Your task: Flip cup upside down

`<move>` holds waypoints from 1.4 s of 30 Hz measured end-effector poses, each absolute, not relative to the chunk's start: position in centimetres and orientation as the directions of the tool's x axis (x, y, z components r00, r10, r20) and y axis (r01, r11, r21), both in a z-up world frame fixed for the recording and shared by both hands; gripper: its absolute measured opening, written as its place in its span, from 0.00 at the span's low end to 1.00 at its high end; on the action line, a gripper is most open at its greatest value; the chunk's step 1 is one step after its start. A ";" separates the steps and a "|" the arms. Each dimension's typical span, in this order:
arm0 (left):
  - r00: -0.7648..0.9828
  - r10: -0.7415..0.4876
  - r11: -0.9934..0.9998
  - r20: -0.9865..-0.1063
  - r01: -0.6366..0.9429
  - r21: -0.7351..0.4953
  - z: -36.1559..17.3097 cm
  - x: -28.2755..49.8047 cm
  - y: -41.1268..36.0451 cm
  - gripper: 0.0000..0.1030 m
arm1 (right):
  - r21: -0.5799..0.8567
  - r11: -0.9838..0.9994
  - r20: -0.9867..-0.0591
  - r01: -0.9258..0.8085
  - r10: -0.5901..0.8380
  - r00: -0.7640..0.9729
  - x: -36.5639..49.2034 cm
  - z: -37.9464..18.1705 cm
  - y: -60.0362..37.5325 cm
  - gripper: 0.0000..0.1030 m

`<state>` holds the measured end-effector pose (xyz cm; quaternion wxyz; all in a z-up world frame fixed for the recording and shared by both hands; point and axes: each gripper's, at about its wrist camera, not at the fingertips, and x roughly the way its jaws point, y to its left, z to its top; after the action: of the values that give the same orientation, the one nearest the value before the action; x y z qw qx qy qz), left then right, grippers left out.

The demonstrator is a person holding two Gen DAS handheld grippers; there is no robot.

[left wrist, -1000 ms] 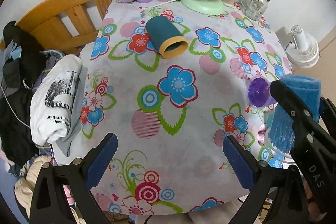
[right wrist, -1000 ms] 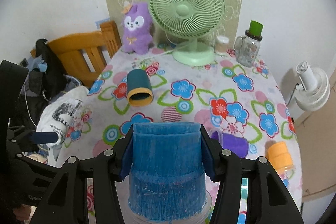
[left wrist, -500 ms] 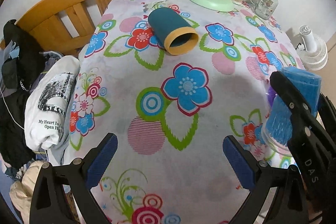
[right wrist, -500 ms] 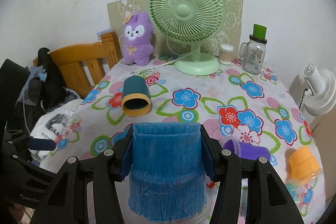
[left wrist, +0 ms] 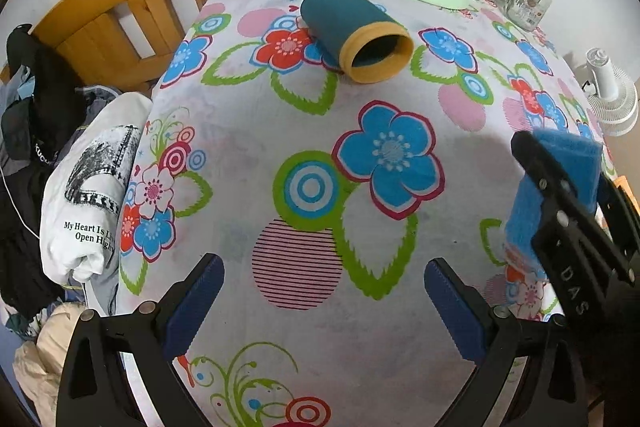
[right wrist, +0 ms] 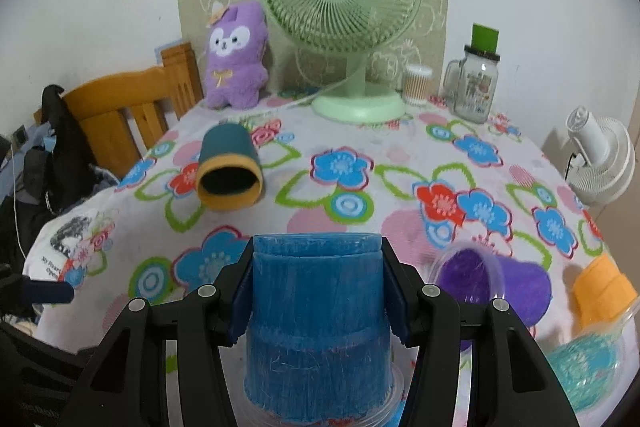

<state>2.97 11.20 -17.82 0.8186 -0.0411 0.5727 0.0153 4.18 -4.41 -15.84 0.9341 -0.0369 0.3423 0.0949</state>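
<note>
A dark teal cup with a yellow rim (left wrist: 354,33) lies on its side on the floral tablecloth (left wrist: 280,131), mouth toward me; it also shows in the right wrist view (right wrist: 229,169). My left gripper (left wrist: 324,301) is open and empty above the near part of the table. My right gripper (right wrist: 318,285) is shut on a blue fuzzy cup (right wrist: 318,323), held upside down with its clear rim at the bottom; it shows in the left wrist view (left wrist: 556,195) at the right.
A purple cup (right wrist: 494,287) lies on its side, with an orange cup (right wrist: 602,291) and a teal one (right wrist: 588,367) at the right. A green fan (right wrist: 344,7), purple plush (right wrist: 236,57), jar (right wrist: 476,83) stand at the back. A wooden chair (left wrist: 120,23) with clothes stands left.
Both grippers have moved forward over the table toward the teal cup. The right gripper has lowered, still holding the blue cup upside down.
</note>
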 end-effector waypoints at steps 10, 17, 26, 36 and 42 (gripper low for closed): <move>0.314 -0.037 0.996 -0.949 -0.069 -0.061 -19.1 2.3 11.2 0.98 | -0.003 0.982 -0.657 -0.188 0.139 0.741 2.3 -16.8 -4.8 0.57; 0.272 -0.048 0.995 -0.961 -0.067 -0.068 -19.0 1.4 11.2 0.98 | 0.014 0.984 -0.733 -0.178 0.131 0.668 1.7 -16.8 -5.2 0.62; 0.200 -0.076 0.994 -0.977 -0.058 -0.090 -18.0 0.5 11.0 0.98 | 0.066 0.991 -0.843 -0.118 0.118 0.525 1.3 -16.7 -6.4 0.80; 0.187 -0.097 0.995 -0.978 -0.018 -0.102 -14.9 1.1 10.7 0.98 | 0.061 0.994 -0.884 -0.089 0.096 0.457 1.0 -13.5 -6.8 0.84; 0.212 -0.102 0.995 -0.972 0.024 -0.099 -13.0 1.4 9.6 0.98 | 0.035 0.996 -0.884 -0.085 0.071 0.462 0.5 -11.4 -7.3 0.84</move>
<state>1.35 9.60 -13.02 0.7777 -0.0310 0.6266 -0.0404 0.48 -7.30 -11.41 0.8549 -0.0070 0.5168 0.0455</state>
